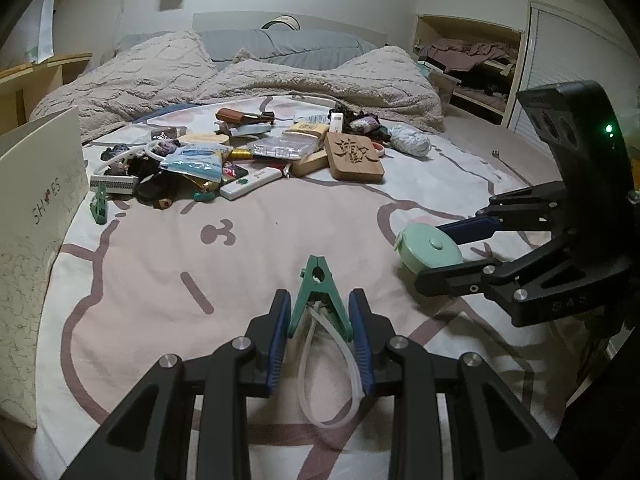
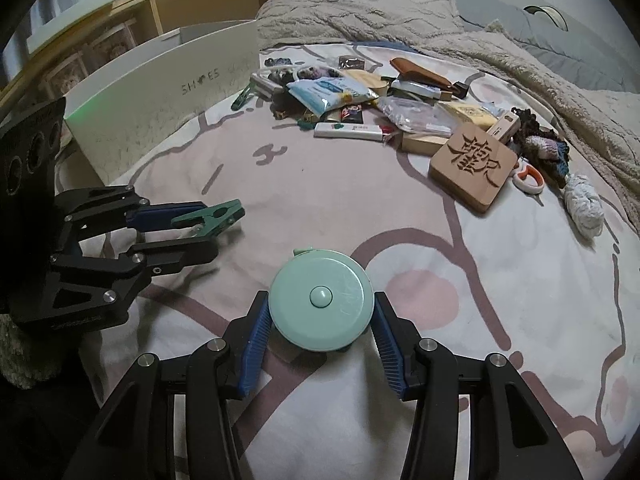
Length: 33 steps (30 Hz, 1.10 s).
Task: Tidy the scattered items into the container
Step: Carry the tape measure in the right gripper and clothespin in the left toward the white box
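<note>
My left gripper (image 1: 320, 320) is shut on a green clip (image 1: 319, 292) with a clear tube loop hanging from it, just above the bed cover; the gripper (image 2: 208, 232) and clip (image 2: 210, 218) also show in the right wrist view. My right gripper (image 2: 322, 316) is shut on a round mint tape measure (image 2: 321, 300); the gripper (image 1: 440, 252) and tape measure (image 1: 428, 248) also show at the right of the left wrist view. A white shoe box (image 1: 36, 216), the container, stands at the left (image 2: 160, 92). A pile of scattered items (image 1: 240, 152) lies farther back on the bed (image 2: 380, 108).
In the pile: a carved wooden block (image 2: 474, 164), a white remote (image 2: 352, 132), a second green clip (image 1: 99, 204) beside the box, a white yarn ball (image 2: 584, 204). A fluffy beige blanket (image 1: 240, 76) lies behind. Wooden shelves (image 2: 200, 0) stand past the box.
</note>
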Each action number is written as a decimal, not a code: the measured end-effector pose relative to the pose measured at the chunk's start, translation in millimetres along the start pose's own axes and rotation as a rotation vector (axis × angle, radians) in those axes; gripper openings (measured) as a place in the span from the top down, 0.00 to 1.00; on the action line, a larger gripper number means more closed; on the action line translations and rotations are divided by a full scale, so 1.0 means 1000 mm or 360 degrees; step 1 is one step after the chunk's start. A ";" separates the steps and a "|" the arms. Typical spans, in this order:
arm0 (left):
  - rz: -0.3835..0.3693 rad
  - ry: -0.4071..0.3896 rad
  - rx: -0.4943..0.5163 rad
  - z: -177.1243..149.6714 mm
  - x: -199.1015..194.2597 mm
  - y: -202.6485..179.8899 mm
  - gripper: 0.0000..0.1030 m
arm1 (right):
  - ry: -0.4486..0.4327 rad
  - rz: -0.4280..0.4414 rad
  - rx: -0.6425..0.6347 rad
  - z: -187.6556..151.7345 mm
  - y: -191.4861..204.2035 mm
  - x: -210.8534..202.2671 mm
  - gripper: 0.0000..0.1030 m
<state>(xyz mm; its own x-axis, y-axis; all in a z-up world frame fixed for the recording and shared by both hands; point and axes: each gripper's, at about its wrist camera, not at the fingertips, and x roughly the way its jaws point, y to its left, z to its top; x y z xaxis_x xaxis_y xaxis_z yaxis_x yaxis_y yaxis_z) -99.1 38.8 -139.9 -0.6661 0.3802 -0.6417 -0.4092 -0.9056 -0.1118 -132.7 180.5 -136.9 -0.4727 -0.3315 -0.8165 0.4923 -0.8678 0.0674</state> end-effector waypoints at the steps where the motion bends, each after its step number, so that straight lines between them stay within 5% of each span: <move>1: 0.0004 -0.0007 -0.0005 0.001 -0.002 0.001 0.71 | -0.0003 -0.0001 0.0003 0.001 0.000 0.000 0.51; 15: 0.0123 -0.0159 -0.0047 0.030 -0.045 0.024 0.71 | -0.0186 -0.0009 -0.0109 0.037 0.020 -0.023 0.51; 33: 0.0335 -0.0478 -0.0105 0.081 -0.142 0.080 0.71 | -0.0540 0.0129 -0.0206 0.144 0.076 -0.086 0.51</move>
<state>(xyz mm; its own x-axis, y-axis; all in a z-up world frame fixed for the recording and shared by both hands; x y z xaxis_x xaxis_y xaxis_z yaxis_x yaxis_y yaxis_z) -87.2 -72.4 3.6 -0.8888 0.2135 -0.4056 -0.2089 -0.9763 -0.0560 -160.1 90.0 20.8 -0.6331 -0.5200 -0.5734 0.6162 -0.7869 0.0333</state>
